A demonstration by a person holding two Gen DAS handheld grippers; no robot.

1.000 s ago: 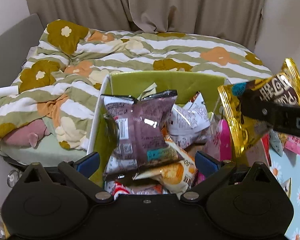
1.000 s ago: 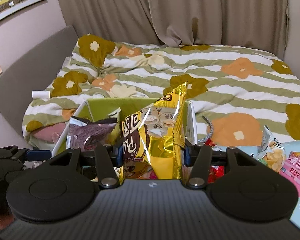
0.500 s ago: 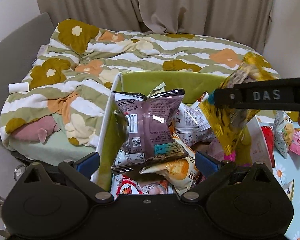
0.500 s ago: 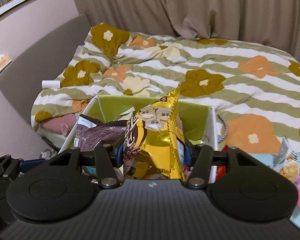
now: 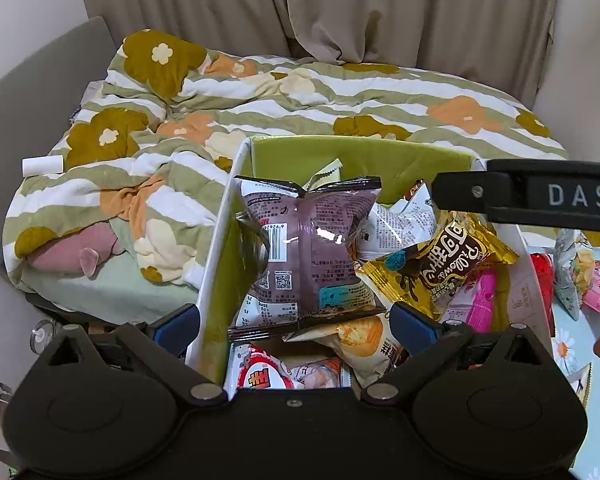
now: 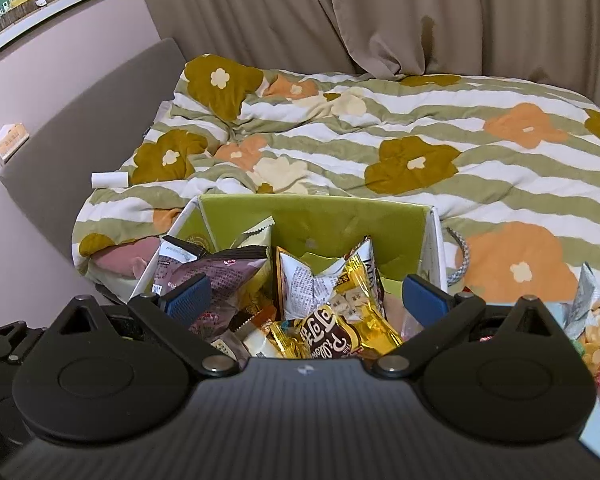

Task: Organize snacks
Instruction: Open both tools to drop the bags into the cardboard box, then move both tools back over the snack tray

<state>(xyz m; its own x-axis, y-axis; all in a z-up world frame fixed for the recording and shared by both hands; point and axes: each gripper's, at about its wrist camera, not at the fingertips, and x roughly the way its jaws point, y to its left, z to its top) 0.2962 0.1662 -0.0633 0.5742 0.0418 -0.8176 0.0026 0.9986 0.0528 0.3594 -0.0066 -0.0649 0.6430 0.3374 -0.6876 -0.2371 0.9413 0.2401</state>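
Right gripper [image 6: 306,300] spread wide, empty, over the green box [image 6: 320,216], gold snack bag [image 6: 340,330] lying loose right below its fingers; left gripper [image 5: 296,318] apart, probably straddling the purple bag [image 5: 312,252].

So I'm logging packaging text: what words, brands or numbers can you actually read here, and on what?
"DAS" on the right tool's arm.
"www.OISHI.com" (uncertain) on the purple bag; its barcode digits are too small.
"Pillows" (uncertain) plus large Chinese characters on the gold bag.
White wrapper: print too small to read.
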